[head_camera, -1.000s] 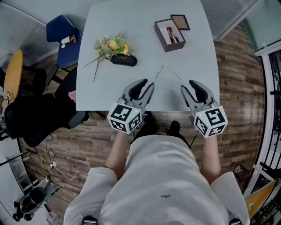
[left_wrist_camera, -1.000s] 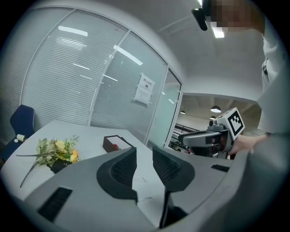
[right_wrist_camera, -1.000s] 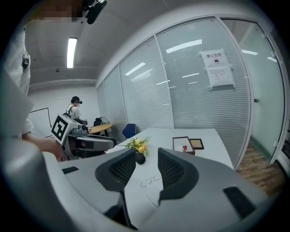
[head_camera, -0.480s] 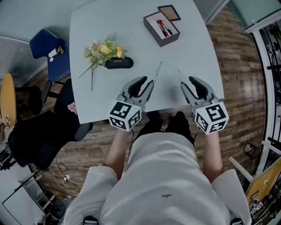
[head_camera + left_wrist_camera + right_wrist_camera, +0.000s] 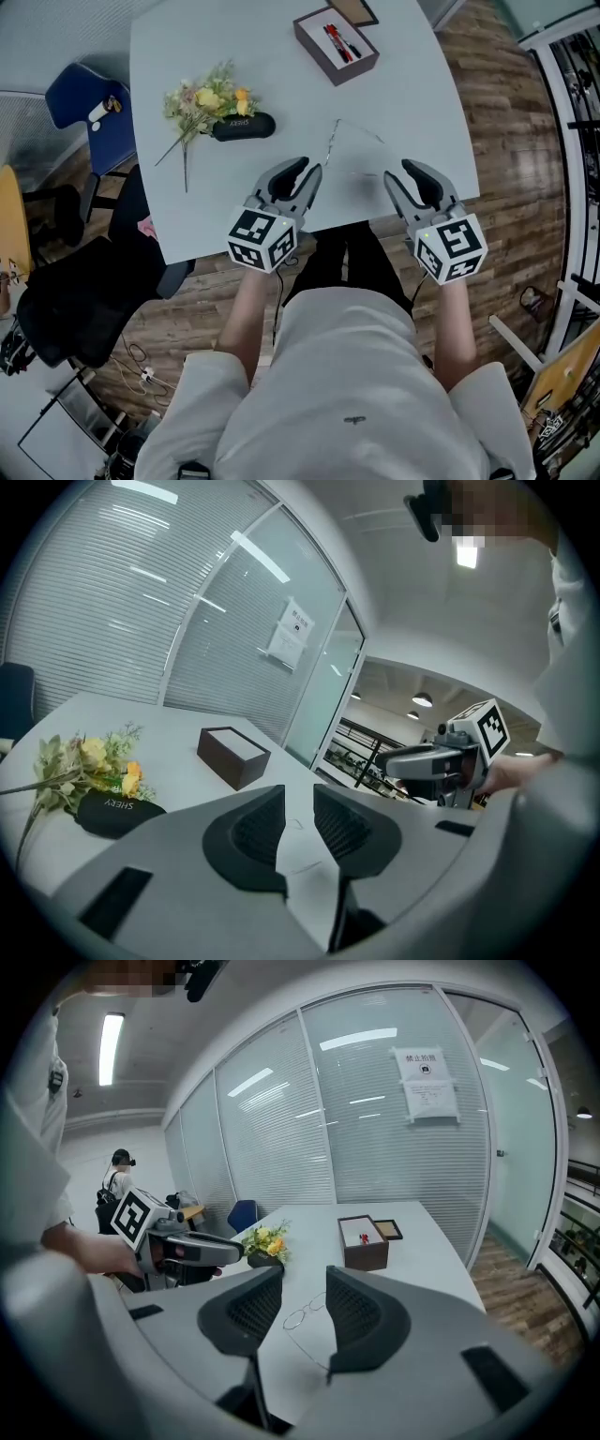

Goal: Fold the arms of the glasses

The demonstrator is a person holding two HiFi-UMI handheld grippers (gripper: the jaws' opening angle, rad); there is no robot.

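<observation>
The glasses [image 5: 332,150] lie open on the pale counter [image 5: 412,103], arms spread toward its near edge, well clear of the black case [image 5: 242,126] and the flowers [image 5: 211,98] at the left and the brown box [image 5: 336,45] at the far end. The left tool [image 5: 309,167] hovers just left of them, empty, its jaws apart though they have just been closing a little. The right tool [image 5: 398,172] hangs just right of the glasses with its jaws apart and nothing gripped, the frame showing beyond the gap.
</observation>
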